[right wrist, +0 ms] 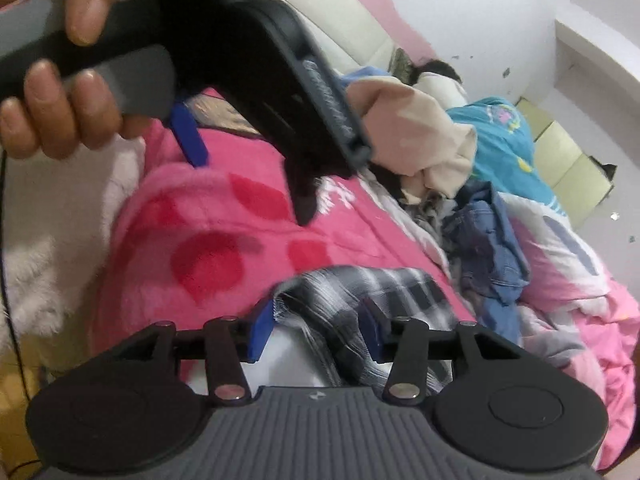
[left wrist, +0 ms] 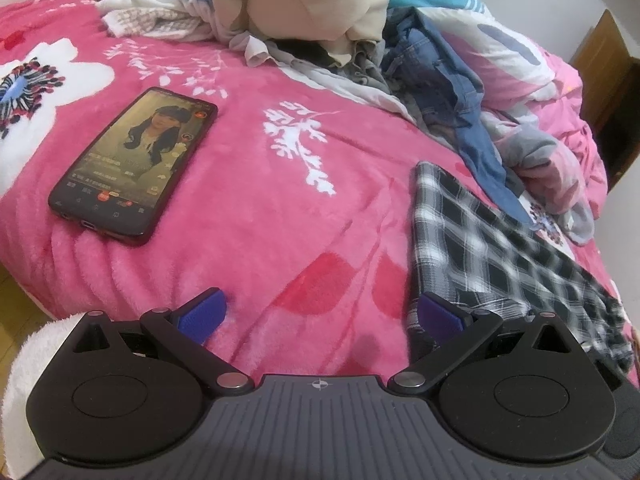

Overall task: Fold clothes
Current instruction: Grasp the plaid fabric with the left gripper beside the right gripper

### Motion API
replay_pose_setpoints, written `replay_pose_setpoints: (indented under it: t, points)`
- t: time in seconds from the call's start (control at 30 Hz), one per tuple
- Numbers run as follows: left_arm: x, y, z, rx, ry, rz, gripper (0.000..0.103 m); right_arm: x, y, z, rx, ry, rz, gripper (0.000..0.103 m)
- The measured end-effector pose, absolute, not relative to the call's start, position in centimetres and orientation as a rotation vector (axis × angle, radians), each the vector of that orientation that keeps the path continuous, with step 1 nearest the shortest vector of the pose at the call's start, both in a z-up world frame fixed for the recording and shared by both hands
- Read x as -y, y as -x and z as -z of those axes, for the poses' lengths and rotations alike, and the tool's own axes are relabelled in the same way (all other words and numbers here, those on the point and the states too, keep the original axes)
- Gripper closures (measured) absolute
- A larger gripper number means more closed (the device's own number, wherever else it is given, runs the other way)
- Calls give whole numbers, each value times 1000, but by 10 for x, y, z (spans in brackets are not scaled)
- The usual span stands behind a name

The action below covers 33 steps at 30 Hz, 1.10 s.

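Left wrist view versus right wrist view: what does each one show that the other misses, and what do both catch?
Only the left wrist view shows the phone lying screen-up on the pink blanket. Only the right wrist view shows the hand gripping the left gripper, and the right gripper with plaid cloth between its fingers. Both show the plaid shirt, the jeans and the clothes pile.

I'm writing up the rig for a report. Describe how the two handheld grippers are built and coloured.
Both match: a ribbed grey body with two round black discs, black linkage arms on silver pivot pins, and blue ridged finger pads. The left gripper bears a small crosshair mark; the right gripper has a small pale mark there. The left's handle is black and grey.
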<state>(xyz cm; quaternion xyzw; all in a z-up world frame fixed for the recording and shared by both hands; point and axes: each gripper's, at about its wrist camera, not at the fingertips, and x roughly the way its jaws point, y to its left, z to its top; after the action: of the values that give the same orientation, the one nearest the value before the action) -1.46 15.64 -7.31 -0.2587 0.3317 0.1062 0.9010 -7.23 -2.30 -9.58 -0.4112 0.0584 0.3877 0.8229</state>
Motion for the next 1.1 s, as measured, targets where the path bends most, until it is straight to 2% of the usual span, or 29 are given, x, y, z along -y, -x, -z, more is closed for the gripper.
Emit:
replay_pose_setpoints:
  t: [0.33,0.4,0.47,0.53,0.83,1.1]
  points:
    - [-157,14,73,-682,535,-225,0,-2,43,101,-166,855,-785,60]
    - [-157,14,73,-679,534,-224,0,-4,37,101,-192,824,-790,68]
    - [-157,13,73,-675,535,-221,0,-3,35,100,-218,789,-788,84]
    - [-158,10,71,-666,541,-209,0,2,32,96,-236,724,-781,92]
    - [-162,-47,61,-677,638,-88,1,37,17,66,-305,422,-791,94]
    - [-160,-135,66,-762,671,42,11,51,14,58,-303,353,-805,94]
